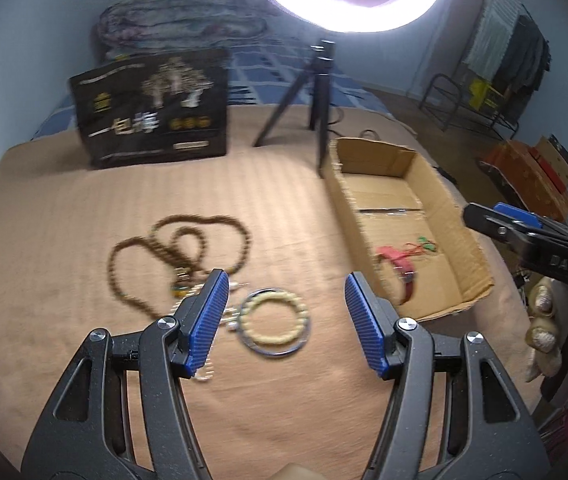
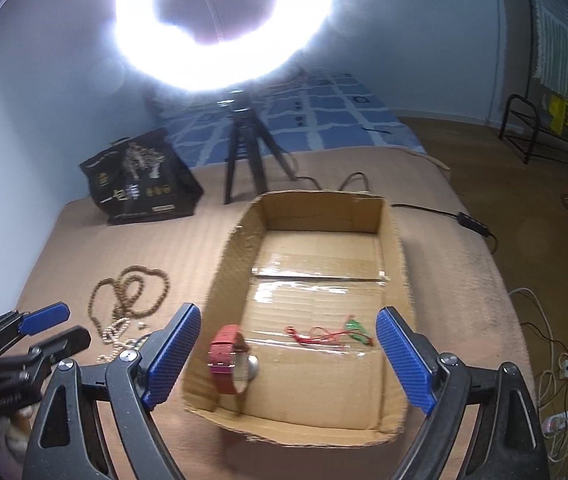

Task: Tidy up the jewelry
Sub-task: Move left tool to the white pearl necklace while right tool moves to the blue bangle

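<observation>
Nearest the left wrist camera, left gripper [image 1: 286,322] hangs over the bed [image 1: 63,220], fingers apart, nothing between. Beaded bracelet [image 1: 273,322] lies just beyond; brown bead necklace [image 1: 171,256] at 10 o'clock. Right gripper [image 2: 288,356] fingers spread wide, empty, above cardboard box [image 2: 396,248]. Red watch [image 2: 231,360] sits inside at near-left, red cord [image 2: 324,334] at 2 o'clock of it. Black bag [image 2: 139,180] and tripod [image 2: 243,148] farther back.
</observation>
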